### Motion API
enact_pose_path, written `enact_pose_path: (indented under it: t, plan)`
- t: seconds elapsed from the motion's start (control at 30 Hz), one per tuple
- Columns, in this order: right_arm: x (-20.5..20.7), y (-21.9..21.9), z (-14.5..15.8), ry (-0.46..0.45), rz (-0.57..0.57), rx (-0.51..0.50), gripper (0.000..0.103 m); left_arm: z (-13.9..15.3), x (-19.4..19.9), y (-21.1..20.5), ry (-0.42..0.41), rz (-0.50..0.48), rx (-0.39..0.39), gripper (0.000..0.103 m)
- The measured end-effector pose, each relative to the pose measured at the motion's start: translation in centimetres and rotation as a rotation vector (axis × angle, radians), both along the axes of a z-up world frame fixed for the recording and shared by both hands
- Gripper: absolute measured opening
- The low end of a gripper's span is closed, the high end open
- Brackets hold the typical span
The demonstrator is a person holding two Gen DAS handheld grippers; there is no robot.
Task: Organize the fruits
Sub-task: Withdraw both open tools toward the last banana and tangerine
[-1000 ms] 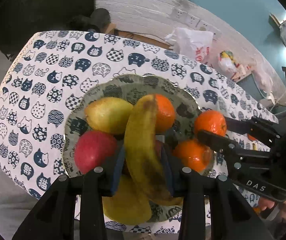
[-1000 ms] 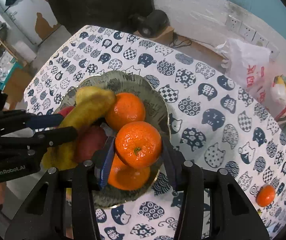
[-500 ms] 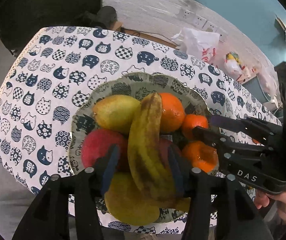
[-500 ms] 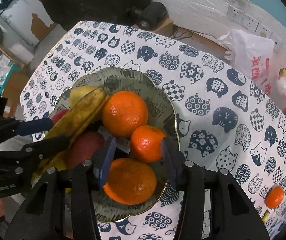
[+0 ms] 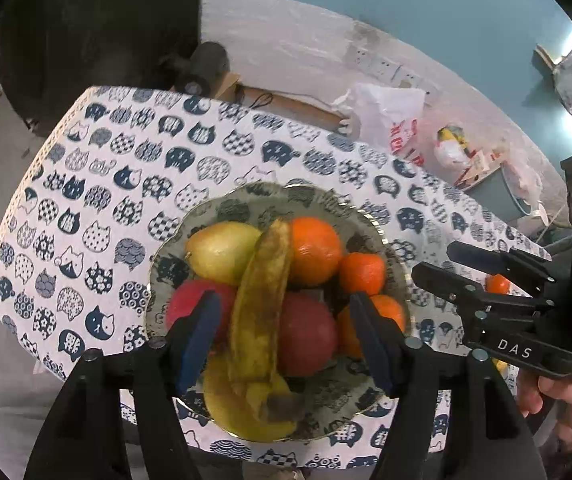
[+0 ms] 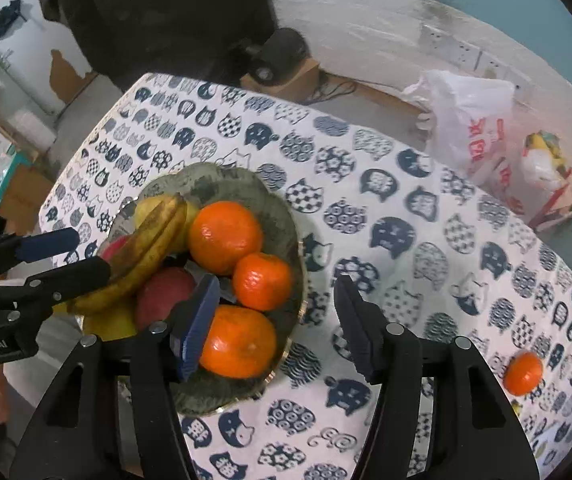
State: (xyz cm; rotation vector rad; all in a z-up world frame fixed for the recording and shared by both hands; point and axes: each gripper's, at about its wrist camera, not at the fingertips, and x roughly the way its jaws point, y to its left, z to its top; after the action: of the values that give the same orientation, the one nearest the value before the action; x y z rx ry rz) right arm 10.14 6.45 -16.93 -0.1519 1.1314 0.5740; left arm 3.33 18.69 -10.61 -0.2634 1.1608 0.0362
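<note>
nearly done: plate (image 6: 286,216) at frame centre-left is piled with fruit, both claws gape empty, one tangerine (image 6: 522,373) waits lower right.

Table (image 6: 426,240): draped in white cloth printed with navy cat faces. Rear wall (image 5: 406,4): teal above, whitewashed and scuffed below, carrying a row of white wall sockets (image 6: 458,52). Floor behind the table: white plastic bag with red lettering (image 6: 470,120), a second bag of mixed items (image 6: 542,160), a cardboard box (image 6: 294,76) bearing a dark cylindrical object. Far left: large dark mass (image 6: 157,12); pale wall with peeling patches (image 6: 65,68).
</note>
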Motion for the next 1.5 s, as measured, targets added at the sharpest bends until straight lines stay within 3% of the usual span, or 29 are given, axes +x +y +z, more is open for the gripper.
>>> enact_pose_path:
  t: [0.37,0.9,1.2,1.5]
  plan:
    - [-2.1,-5.5,1.3,-0.017,-0.075,-0.052,0.063,2.1,-0.7,-5.5,-0.038,-0.128,0.001,0.073]
    - [-4.8,-18.6,2.2,0.013,-0.294,-0.071,0.065,2.3,-2.0,-15.8,-0.033,-0.363,0.065,0.079]
    - [-6.5,-25.9,1.2,0.042,-0.436,-0.064,0.068,0.4,-2.1,-21.5,0.014,-0.481,0.091,0.081]
    - [-7.5,-28.6,-2.7,0.120,-0.485,-0.106,0.068,-3.0,-1.8,-25.6,0.053,-0.557,0.151,0.081]
